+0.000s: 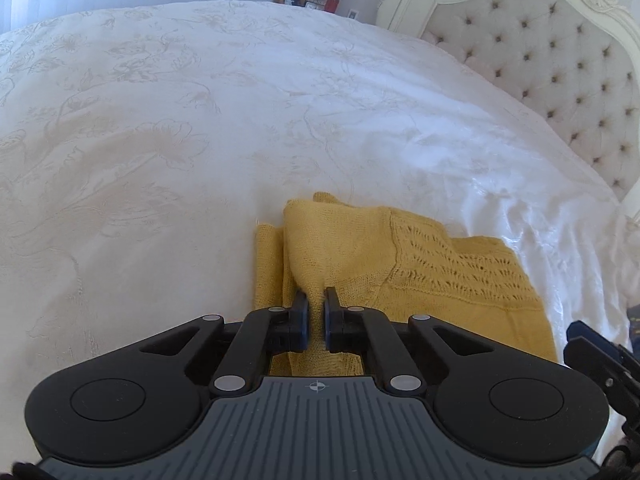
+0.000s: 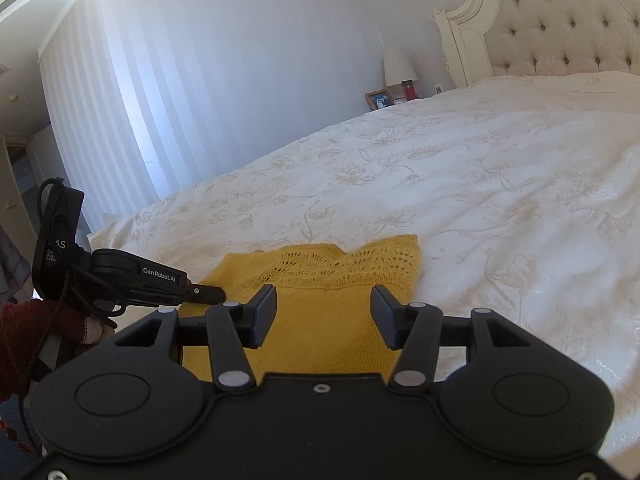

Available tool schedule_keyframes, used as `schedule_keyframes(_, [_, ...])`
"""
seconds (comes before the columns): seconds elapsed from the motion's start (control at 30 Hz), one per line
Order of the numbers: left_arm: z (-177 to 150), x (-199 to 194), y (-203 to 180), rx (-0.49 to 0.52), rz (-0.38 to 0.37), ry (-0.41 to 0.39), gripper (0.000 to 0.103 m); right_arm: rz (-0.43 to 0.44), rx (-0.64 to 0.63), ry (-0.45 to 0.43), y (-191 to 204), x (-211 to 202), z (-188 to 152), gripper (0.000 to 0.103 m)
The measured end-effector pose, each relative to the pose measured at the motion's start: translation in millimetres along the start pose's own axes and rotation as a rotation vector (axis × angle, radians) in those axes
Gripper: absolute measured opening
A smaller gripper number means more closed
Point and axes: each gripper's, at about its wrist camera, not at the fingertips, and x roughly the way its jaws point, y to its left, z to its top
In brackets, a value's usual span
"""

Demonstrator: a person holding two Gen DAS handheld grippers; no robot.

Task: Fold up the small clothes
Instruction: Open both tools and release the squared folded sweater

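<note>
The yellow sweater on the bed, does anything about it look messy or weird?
A little. The yellow sweater is bunched up at its left edge, where the left gripper pinches a fold, so it isn't flat on the white bedspread. No holes or stains show. The right gripper is open above it.

White bedspread (image 1: 200, 120) (floral), tufted headboard (image 1: 560, 60).

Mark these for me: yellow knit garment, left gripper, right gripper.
yellow knit garment (image 1: 440, 264): left wrist view, on the openwork knit panel.
left gripper (image 1: 316, 300): left wrist view, between fingertips pinching a fabric fold.
right gripper (image 2: 323, 300): right wrist view, gap between spread fingertips, above the fabric.
</note>
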Motion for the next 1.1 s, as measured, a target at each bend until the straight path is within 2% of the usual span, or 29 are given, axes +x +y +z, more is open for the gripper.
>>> schedule_keyframes(0.07, [-1.2,3.7,-3.3,0.029,0.015,-0.002,0.014,-0.018,-0.016,0.064,-1.0,18.2,6.6,0.059])
schedule_keyframes(0.2, [-5.5,0.8,-13.3,0.142,0.052,-0.008,0.021,-0.120,-0.095,0.240,-5.5,58.8,-3.0,0.059])
schedule_keyframes(0.27, [-6.9,-12.2,-20.5,0.175,0.096,-0.018,0.033,-0.113,-0.108,0.228,-6.2,55.7,-5.7,0.060])
schedule_keyframes(0.4, [-24.0,-43.6,-29.7,0.222,0.062,-0.064,0.039,-0.111,-0.110,0.200,-3.2,36.1,-3.2,0.060])
schedule_keyframes(0.43, [-30.9,-47.3,-31.5,0.238,0.059,-0.064,0.044,-0.110,-0.107,0.196,-1.6,30.9,-4.0,0.060])
schedule_keyframes(0.53, [-54.0,-47.3,-32.9,0.275,0.100,-0.023,0.046,-0.127,-0.125,0.214,6.5,20.1,-12.3,0.060])
schedule_keyframes(0.63, [-69.9,-45.9,-21.6,0.216,0.112,-0.006,0.051,-0.150,-0.113,0.250,10.0,9.4,-25.4,0.063])
schedule_keyframes(0.7, [-73.5,-49.8,-14.9,0.169,0.112,-0.009,0.058,-0.152,-0.079,0.272,9.2,2.5,-29.9,0.066])
schedule_keyframes(0.77, [-74.8,-51.9,-11.8,0.160,0.122,-0.005,0.071,-0.164,-0.085,0.296,11.9,-1.4,-34.2,0.070])
schedule_keyframes(0.8, [-75.7,-51.5,-10.7,0.159,0.122,-0.003,0.073,-0.171,-0.089,0.296,13.8,-4.0,-36.3,0.072])
schedule_keyframes(0.93, [-82.3,-47.8,-2.6,0.128,0.098,-0.029,0.088,-0.157,-0.023,0.329,10.3,-3.1,-43.0,0.095])
schedule_keyframes(1.0, [-85.0,-46.1,1.4,0.098,0.080,-0.050,0.092,-0.138,0.006,0.336,6.6,-0.3,-46.1,0.102])
schedule_keyframes(1.1, [-91.3,-48.6,2.4,0.071,0.071,-0.096,0.093,-0.134,0.020,0.330,5.5,2.4,-49.4,0.103])
